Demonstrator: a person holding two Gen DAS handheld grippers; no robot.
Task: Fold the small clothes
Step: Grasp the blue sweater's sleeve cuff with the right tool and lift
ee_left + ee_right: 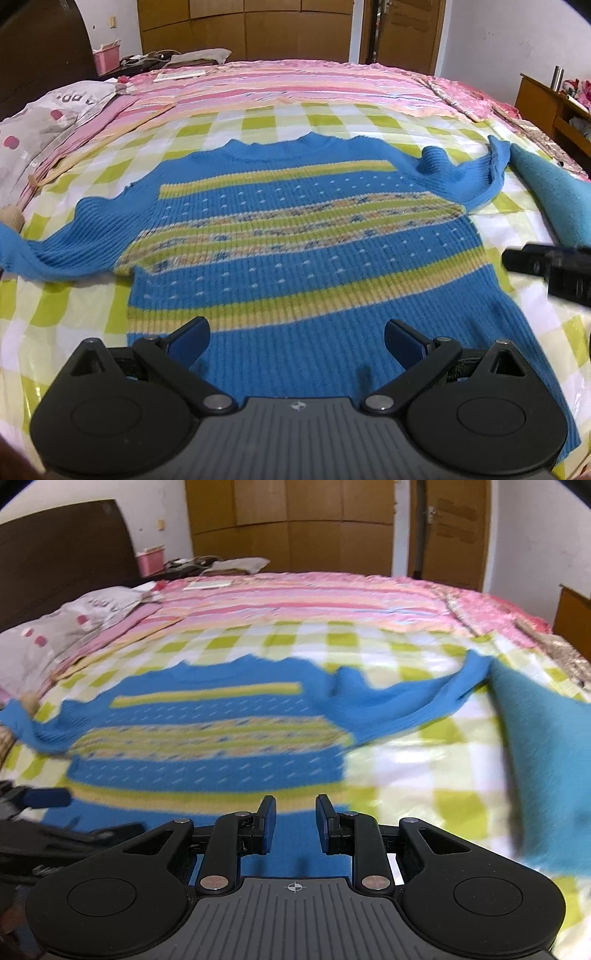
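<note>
You are working at the bottom hem of the blue striped sweater [295, 236], which is lying spread flat, front up, on the checked sheet [55, 314] across the middle of the left wrist view. Its left-of-frame sleeve [40, 251] is stretching out to the left edge. The sleeve on the right [476, 177] is lying bunched and bent toward the upper right, ending beside a teal cloth [550, 195].

In that view your left tongs [297, 343] are standing wide open at the lower centre, over the hem, with nothing between the pads. At the right edge, your right tongs [532, 264] are showing as a dark blurred shape beside the sweater's right side.

In the right wrist view, your right tongs [295, 823] are sitting partly open at the lower centre. They are holding nothing, and blue knit is showing through the gap.

Judging by this, you are at the opening step: the garment is laid out but no fold has been made. The next move likely calls for straightening the bunched sleeve on the right, then pinching an edge with both tongs to bring it over the body.

As for containers, a pink basket [107, 55] is sitting in the upper left by the headboard; its contents are too small to tell.
</note>
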